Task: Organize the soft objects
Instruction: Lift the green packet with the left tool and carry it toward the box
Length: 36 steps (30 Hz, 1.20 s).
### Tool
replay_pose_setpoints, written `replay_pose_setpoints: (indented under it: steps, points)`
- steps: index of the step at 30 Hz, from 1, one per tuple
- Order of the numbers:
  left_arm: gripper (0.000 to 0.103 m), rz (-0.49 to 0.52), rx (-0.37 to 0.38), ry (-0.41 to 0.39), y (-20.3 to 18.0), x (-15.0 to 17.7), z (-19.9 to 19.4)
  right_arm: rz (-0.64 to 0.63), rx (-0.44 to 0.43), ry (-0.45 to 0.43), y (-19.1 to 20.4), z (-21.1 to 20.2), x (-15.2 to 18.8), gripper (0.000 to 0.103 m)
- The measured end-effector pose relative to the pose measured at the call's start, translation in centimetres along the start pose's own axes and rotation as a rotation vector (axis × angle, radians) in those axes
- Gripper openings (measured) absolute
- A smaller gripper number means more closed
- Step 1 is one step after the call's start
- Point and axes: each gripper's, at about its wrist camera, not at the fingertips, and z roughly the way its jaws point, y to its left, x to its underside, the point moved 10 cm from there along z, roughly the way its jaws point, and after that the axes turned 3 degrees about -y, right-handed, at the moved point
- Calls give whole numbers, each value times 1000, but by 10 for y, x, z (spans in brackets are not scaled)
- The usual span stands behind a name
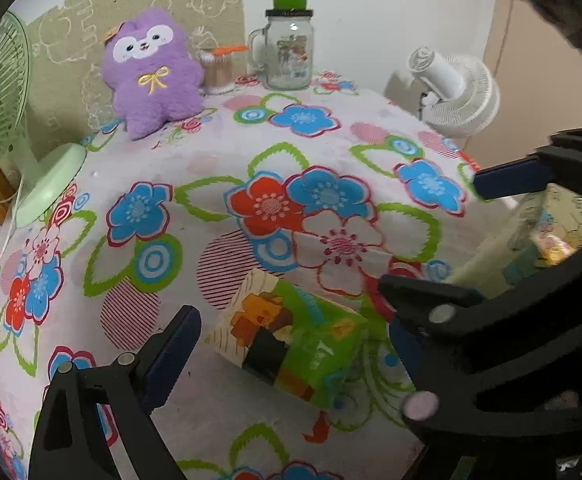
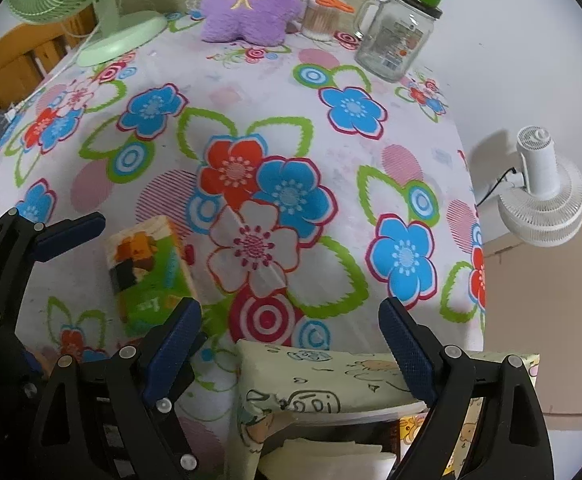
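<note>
The left hand-held gripper (image 1: 287,344) stands with jaws wide, straddling the green tissue pack (image 1: 291,344) that lies flat on the counter (image 1: 211,152); its pads do not press the pack. The right hand-held gripper (image 2: 291,344) also stands wide open, above the pale tissue pack (image 2: 331,384) at the near counter edge, gripping nothing. Both packs appear light, soft and film-wrapped, so they will likely compress and may slip under a loose grip. Judged best hold: across the short sides at mid-length, with moderate pressure. Farther back, the purple plush (image 1: 153,72) sits upright against the wall, beside a swab tub (image 1: 217,70) and a glass jar (image 1: 289,52). The plush should be light and yielding; take it at the body.
</note>
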Motion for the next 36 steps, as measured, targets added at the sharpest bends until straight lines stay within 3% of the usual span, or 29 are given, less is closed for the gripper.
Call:
replay_pose_setpoints:
  steps: [2,6,9,21,36]
  points:
    - [91,6,-44,8,3,1,8,4,8,2,-2,3,0,92]
    - [72,-7,-25,5,4,1,11,2,38,14,-5,10,0,92]
    - [67,-4,-22,8,5,2,8,15,7,11,-4,11,-1,92]
    - [66,-33,-103,-41,18,3,-36,49,-77,-53,13,-9,-4,92]
    - [66,-58,-167,-142,7,9,-113,69,-120,-218,30,-78,10,92]
